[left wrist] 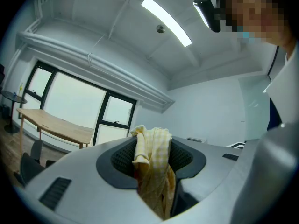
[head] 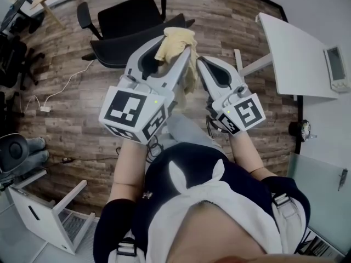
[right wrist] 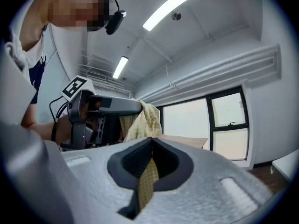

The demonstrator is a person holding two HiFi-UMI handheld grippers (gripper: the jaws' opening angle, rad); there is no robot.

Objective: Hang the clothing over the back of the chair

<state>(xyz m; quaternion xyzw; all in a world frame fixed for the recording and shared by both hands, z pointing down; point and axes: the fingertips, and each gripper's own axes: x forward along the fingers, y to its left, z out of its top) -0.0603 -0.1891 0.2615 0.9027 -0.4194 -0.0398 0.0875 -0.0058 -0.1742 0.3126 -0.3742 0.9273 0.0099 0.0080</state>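
- Wood-plank flooring [head: 71,86] fills the head view, with a black swivel office chair [head: 129,18] standing ahead of the person, its curved backrest [head: 112,56] on the side nearest them.
- A pale yellow checked cloth garment [head: 176,40] is off the floor, bunched between the two claws and drooping below them; it is not yet on the chair.
- The left claw [left wrist: 154,160] pinches a thick wad of the fabric between its dark ribbed pads.
- The right claw [right wrist: 150,164] is pressed almost together on a thin folded strip of the same garment.
- Both claws point roughly level.
- The backrest lies ahead of and below the claws, toward the head view's left, so the left claw looks nearer it.
- The stretch of cloth between the claws runs roughly along the backrest's top edge, which should suit carrying it forward over that edge.
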